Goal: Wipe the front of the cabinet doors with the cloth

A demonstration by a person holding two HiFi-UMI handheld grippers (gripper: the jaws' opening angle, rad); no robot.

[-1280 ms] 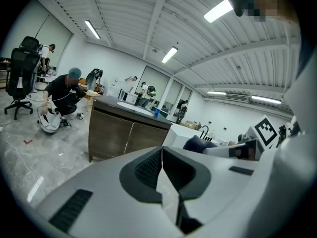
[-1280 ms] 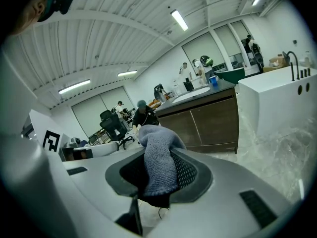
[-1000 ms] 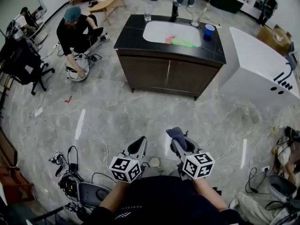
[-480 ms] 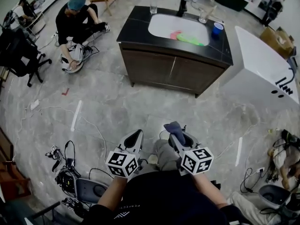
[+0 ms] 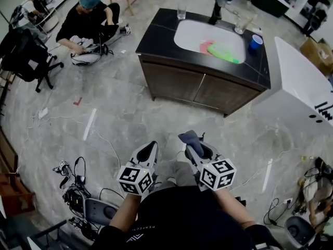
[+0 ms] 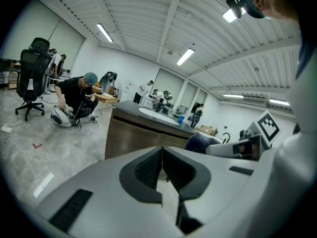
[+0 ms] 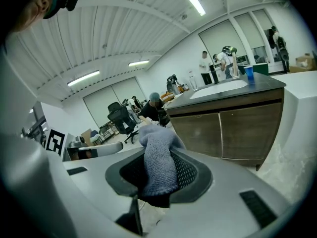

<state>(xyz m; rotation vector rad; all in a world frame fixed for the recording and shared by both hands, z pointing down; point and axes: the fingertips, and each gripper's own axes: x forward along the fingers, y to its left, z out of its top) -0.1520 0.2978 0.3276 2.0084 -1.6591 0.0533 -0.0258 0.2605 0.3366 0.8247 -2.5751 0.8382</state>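
The right gripper [image 5: 193,148] clenches a blue-grey knitted cloth [image 5: 189,137] in its jaws, the left gripper [image 6: 161,157] has its jaws closed on nothing, and the dark wooden cabinet doors [image 5: 200,87] stand far off, so I'd close in squarely first.

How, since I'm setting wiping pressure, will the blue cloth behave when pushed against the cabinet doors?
Likely floppy: the cloth folds and bulges between the right gripper's jaws, so it should bunch. Probably light and grippy rather than slippery, given its knitted weave.
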